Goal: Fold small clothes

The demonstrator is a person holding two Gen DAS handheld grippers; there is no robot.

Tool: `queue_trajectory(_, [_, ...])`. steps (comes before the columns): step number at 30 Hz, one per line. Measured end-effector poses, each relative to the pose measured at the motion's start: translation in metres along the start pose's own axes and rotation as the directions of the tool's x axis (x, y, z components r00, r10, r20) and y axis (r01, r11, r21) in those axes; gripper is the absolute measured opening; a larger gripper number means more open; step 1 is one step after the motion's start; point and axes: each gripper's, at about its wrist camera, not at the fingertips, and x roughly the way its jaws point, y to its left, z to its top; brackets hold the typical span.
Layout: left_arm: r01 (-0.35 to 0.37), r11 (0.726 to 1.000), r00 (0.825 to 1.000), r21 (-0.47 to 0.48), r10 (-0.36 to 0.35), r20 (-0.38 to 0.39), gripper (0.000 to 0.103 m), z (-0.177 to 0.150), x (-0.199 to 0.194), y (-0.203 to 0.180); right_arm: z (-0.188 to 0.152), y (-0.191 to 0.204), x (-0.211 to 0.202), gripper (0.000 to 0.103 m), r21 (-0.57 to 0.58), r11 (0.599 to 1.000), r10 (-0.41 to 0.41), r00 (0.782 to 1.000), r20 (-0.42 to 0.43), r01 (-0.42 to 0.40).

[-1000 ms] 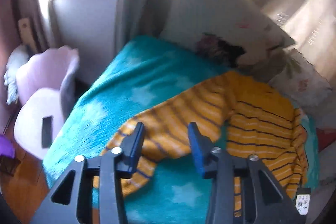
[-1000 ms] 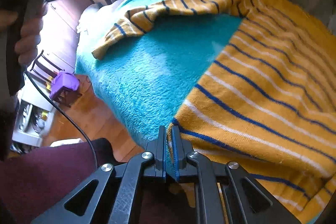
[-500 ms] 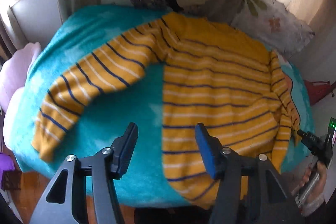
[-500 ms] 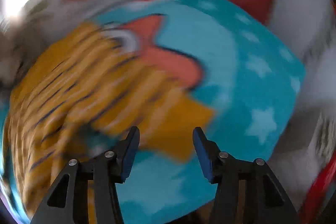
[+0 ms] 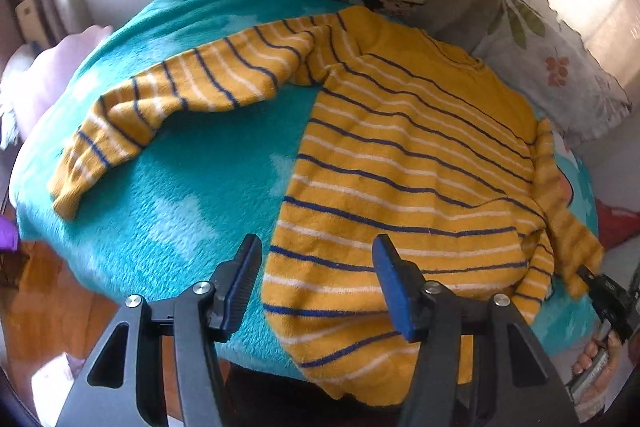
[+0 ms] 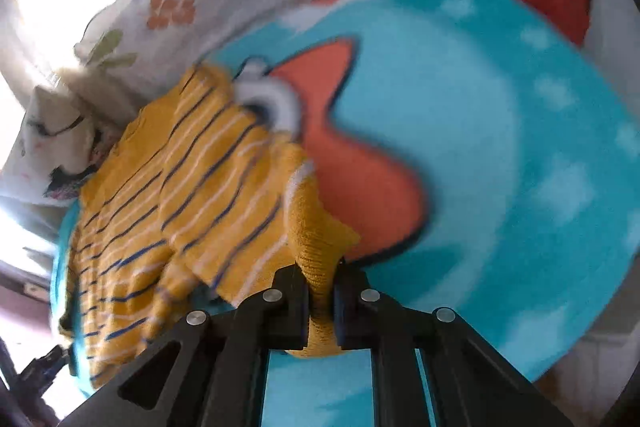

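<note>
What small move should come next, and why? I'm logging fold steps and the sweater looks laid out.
Probably carry the right gripper, shut on the right sleeve cuff, inward across the sweater body. The sweater lies flat on the teal blanket, the left gripper hangs open above the hem, and only that sleeve is held.

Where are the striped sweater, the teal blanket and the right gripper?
striped sweater (image 5: 400, 163): left wrist view, chest panel.
teal blanket (image 5: 192, 195): left wrist view, bare fleece below the sleeve.
right gripper (image 6: 320, 291): right wrist view, between fingertips.
</note>
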Motion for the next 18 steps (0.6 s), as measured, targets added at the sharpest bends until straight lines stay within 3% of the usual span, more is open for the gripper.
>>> queue_trajectory(1, [-0.008, 1.0, 1.0, -0.016, 0.008, 0.003, 0.059, -0.002, 0.0, 0.003, 0.008, -0.012, -0.008, 0.009, -0.011, 0.997, -0.077, 0.997, 0.032, 0.077])
queue_trajectory(3, [-0.025, 0.998, 1.0, -0.052, 0.026, 0.004, 0.06, -0.006, 0.002, 0.011, 0.028, -0.037, -0.02, 0.009, -0.033, 0.942, -0.327, 0.937, 0.12, 0.333])
queue_trajectory(4, [-0.035, 0.997, 0.999, -0.066, 0.035, 0.001, 0.06, -0.008, 0.003, 0.015, 0.035, -0.046, -0.023, 0.011, -0.034, 0.891, -0.443, 0.883, 0.155, 0.453])
queue_trajectory(5, [-0.045, 0.995, 0.999, -0.085, 0.045, -0.007, 0.06, -0.011, 0.006, 0.021, 0.042, -0.058, -0.025, 0.02, -0.025, 0.82, -0.559, 0.811, 0.173, 0.571])
queue_trajectory(6, [-0.05, 0.994, 0.999, -0.1, 0.048, -0.016, 0.06, -0.013, 0.008, 0.024, 0.047, -0.069, -0.028, 0.026, -0.003, 0.783, -0.613, 0.773, 0.164, 0.622])
queue_trajectory(7, [-0.051, 0.992, 0.998, -0.117, 0.048, -0.029, 0.06, -0.016, 0.012, 0.029, 0.048, -0.076, -0.034, 0.026, 0.029, 0.799, -0.598, 0.787, 0.152, 0.601])
queue_trajectory(10, [-0.044, 0.989, 0.998, -0.139, 0.036, -0.06, 0.061, -0.025, 0.021, 0.034, 0.036, -0.062, -0.044, 0.036, 0.019, 0.878, -0.476, 0.867, 0.146, 0.478])
queue_trajectory(11, [-0.031, 0.989, 0.997, -0.145, 0.021, -0.072, 0.061, -0.029, 0.025, 0.034, 0.023, -0.044, -0.039, 0.041, -0.033, 0.928, -0.364, 0.925, 0.112, 0.37])
queue_trajectory(13, [0.017, 0.988, 0.995, -0.151, -0.031, -0.092, 0.061, -0.037, 0.031, 0.031, 0.002, -0.019, -0.026, 0.044, -0.093, 0.988, -0.126, 0.992, 0.007, 0.126])
queue_trajectory(14, [0.045, 0.988, 0.993, -0.15, -0.061, -0.1, 0.061, -0.041, 0.034, 0.027, -0.015, 0.004, -0.011, 0.044, -0.121, 0.989, 0.069, 0.991, -0.112, -0.082])
queue_trajectory(15, [0.07, 0.987, 0.991, -0.142, -0.085, -0.103, 0.061, -0.045, 0.036, 0.022, -0.027, 0.021, -0.002, 0.044, -0.133, 0.972, 0.167, 0.969, -0.18, -0.193])
queue_trajectory(16, [0.091, 0.987, 0.989, -0.131, -0.104, -0.102, 0.063, -0.048, 0.037, 0.018, -0.041, 0.044, 0.006, 0.044, -0.144, 0.942, 0.263, 0.932, -0.249, -0.304])
queue_trajectory(18, [0.116, 0.989, 0.988, -0.094, -0.124, -0.091, 0.07, -0.054, 0.039, 0.006, -0.057, 0.074, 0.016, 0.051, -0.155, 0.908, 0.331, 0.893, -0.305, -0.389])
